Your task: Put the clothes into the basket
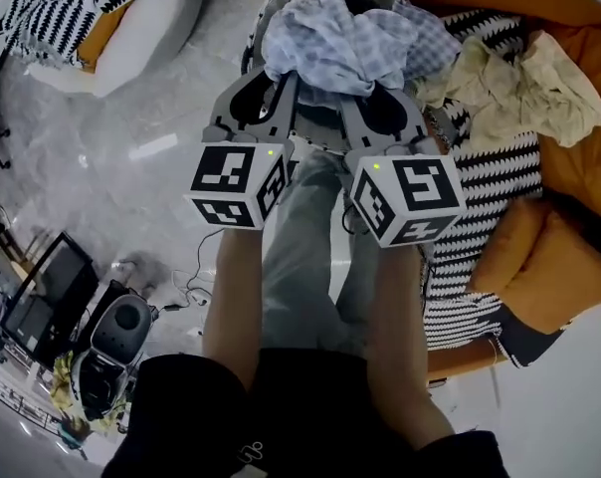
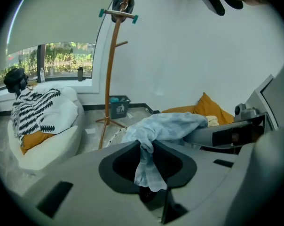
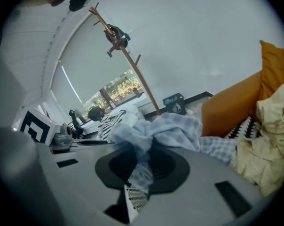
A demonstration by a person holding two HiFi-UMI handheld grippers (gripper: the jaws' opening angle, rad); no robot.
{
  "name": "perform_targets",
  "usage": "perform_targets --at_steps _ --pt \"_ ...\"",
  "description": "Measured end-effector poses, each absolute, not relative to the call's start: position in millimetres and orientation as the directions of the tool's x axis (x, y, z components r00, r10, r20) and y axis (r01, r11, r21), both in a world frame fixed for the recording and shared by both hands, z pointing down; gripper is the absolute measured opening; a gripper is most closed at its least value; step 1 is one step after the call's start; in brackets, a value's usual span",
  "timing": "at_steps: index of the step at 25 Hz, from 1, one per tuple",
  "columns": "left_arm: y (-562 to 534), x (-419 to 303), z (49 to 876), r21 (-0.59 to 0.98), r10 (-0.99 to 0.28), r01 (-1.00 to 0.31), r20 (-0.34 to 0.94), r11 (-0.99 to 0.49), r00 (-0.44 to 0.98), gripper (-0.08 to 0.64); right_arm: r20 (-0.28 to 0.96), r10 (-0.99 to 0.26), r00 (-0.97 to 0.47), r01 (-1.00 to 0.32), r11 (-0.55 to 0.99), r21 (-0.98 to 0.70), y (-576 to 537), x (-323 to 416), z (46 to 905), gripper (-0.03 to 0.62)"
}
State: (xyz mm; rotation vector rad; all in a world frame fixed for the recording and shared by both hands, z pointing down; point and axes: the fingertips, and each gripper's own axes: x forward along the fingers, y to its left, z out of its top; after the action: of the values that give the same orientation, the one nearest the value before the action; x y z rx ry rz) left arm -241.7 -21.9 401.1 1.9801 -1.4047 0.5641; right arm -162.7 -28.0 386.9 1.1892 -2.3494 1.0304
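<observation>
A light blue checked cloth (image 1: 335, 38) hangs bunched over the dark round basket (image 1: 315, 127) at the top middle of the head view. My left gripper (image 1: 281, 88) is shut on its left part and my right gripper (image 1: 365, 93) is shut on its right part, side by side. In the left gripper view a fold of the cloth (image 2: 165, 126) runs down between the jaws of the left gripper (image 2: 149, 149), with the basket's pale lattice rim (image 2: 114, 134) behind. In the right gripper view the cloth (image 3: 170, 131) is pinched by the right gripper (image 3: 142, 166).
A cream garment (image 1: 524, 93) lies on a black-and-white striped throw (image 1: 490, 167) over orange cushions (image 1: 544, 267) at the right. A white beanbag (image 1: 131, 18) sits at the upper left. A wooden coat stand (image 2: 111, 79) and small bin (image 2: 117, 106) stand by the wall. Equipment (image 1: 116, 337) sits on the floor at the lower left.
</observation>
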Motion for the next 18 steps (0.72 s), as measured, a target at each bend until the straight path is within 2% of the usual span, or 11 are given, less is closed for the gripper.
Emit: perform_targets --at_steps 6,10,11,12,13,18 --pt "-17 -209 412 0.276 -0.623 -0.921 0.679 -0.275 0.389 0.077 0.586 -0.577 -0.568 -0.821 0.349 -0.452 -22 -129 398 0.055" --pt "-18 -210 413 0.257 -0.627 -0.931 0.689 -0.258 0.364 0.077 0.616 -0.580 -0.533 -0.845 0.323 -0.426 -19 -124 404 0.057" --pt "-19 -212 414 0.231 -0.633 -0.942 0.697 -0.245 0.336 0.097 0.646 -0.576 -0.501 -0.865 0.301 -0.402 -19 -120 409 0.097" --pt "-21 -215 415 0.200 -0.640 -0.951 0.705 -0.235 0.306 0.173 0.674 -0.570 -0.470 -0.882 0.276 -0.382 -18 -116 416 0.252" --pt "-23 -216 415 0.175 -0.645 -0.957 0.708 -0.232 0.286 0.213 0.692 -0.563 -0.452 -0.891 0.252 -0.377 -18 -112 420 0.278" --pt "-27 -196 414 0.211 -0.633 -0.940 0.698 -0.266 0.336 0.213 0.701 -0.574 -0.424 -0.901 0.187 -0.391 -18 -95 425 0.276"
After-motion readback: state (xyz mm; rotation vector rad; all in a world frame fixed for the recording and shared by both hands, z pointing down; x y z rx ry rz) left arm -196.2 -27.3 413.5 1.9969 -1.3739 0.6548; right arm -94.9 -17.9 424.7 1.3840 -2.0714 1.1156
